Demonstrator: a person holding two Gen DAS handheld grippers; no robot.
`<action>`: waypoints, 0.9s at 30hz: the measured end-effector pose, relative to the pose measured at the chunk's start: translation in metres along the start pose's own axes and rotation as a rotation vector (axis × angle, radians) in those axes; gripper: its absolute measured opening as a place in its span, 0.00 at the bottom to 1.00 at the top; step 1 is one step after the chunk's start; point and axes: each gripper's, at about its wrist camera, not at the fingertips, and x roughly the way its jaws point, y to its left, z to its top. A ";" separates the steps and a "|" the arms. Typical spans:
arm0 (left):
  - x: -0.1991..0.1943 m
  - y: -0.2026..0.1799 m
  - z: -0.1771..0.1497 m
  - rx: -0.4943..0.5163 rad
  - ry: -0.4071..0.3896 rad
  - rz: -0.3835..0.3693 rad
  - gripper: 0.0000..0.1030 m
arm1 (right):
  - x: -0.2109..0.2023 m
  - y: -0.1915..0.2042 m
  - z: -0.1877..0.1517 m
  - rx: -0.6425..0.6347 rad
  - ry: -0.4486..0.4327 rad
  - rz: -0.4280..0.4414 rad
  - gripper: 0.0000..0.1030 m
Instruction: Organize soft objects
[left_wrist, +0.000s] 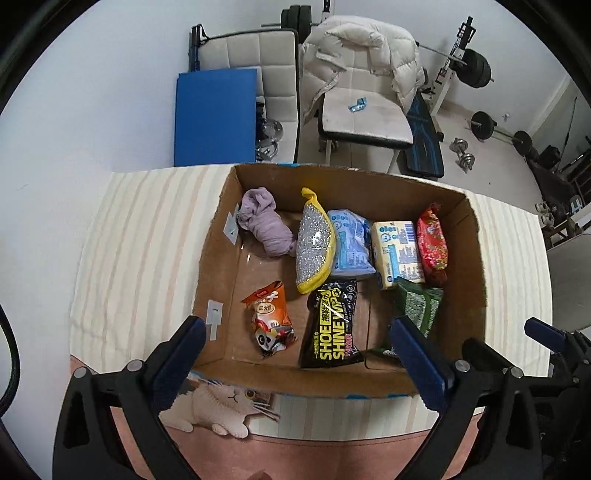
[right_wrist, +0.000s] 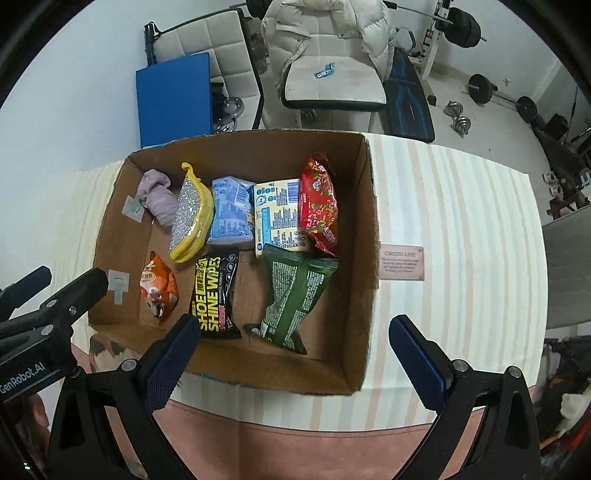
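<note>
Already the soft packets, such as the black shoe-wipes pouch, lie inside the open brown cardboard box on the striped counter. Both the left tool and the right tool hover spread and empty; a careless dip could snag the box's near wall and drag it.

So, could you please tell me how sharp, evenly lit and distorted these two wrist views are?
Left wrist view: sharp and evenly lit, the shoe wipes pack readable; fisheye bends the cardboard box rim, corners black. Right wrist view: the same soft light, the green packet crisp, the table edge bowed, no strong glare.
</note>
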 end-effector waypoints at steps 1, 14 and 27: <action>-0.008 -0.001 -0.002 0.004 -0.016 0.009 1.00 | -0.005 -0.002 -0.003 0.004 -0.007 0.006 1.00; -0.115 -0.019 -0.048 0.028 -0.128 0.002 1.00 | -0.116 -0.026 -0.055 0.019 -0.178 0.040 1.00; -0.207 -0.015 -0.084 -0.030 -0.200 -0.001 1.00 | -0.229 -0.023 -0.105 -0.035 -0.305 0.061 1.00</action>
